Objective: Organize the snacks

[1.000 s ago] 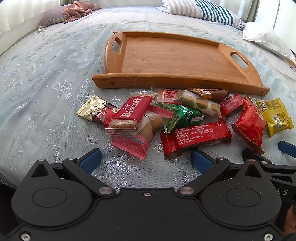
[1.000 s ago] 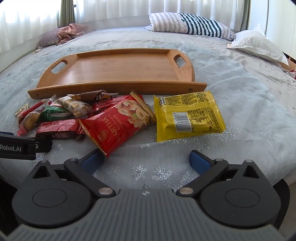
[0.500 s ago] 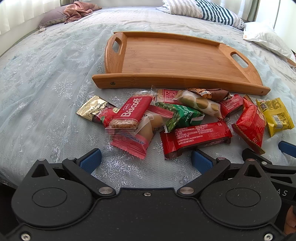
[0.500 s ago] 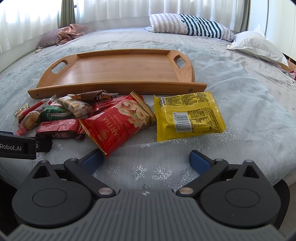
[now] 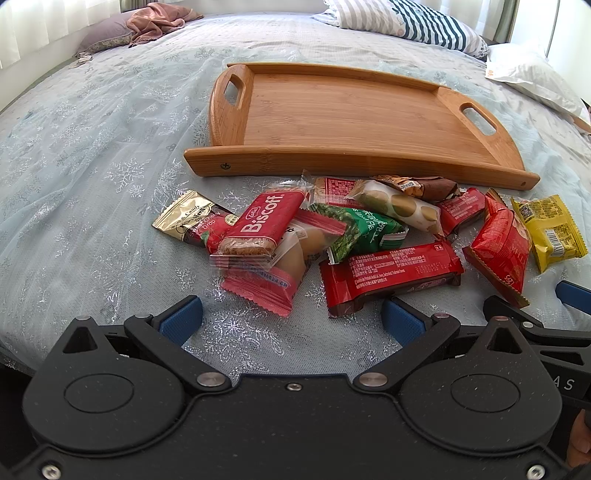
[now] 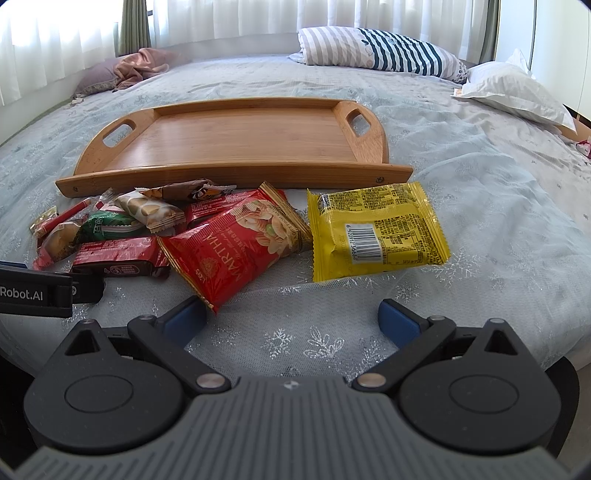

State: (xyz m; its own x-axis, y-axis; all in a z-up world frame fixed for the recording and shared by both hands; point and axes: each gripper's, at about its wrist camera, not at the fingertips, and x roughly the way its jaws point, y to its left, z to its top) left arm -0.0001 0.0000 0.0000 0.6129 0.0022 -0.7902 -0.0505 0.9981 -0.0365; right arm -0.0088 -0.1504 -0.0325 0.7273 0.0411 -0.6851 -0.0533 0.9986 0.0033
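A bed under a pale blue, snowflake-patterned net coverlet fills both views; striped pillow and sheer curtains at top of frame. An empty rectangular bamboo tray with cut-out handles lies at centre. Crinkled foil snack packets cluster just below it, including a red Biscoff pack and a square yellow packet. Left tool and right tool, bottom of frame, are both spread apart, grasping nothing.
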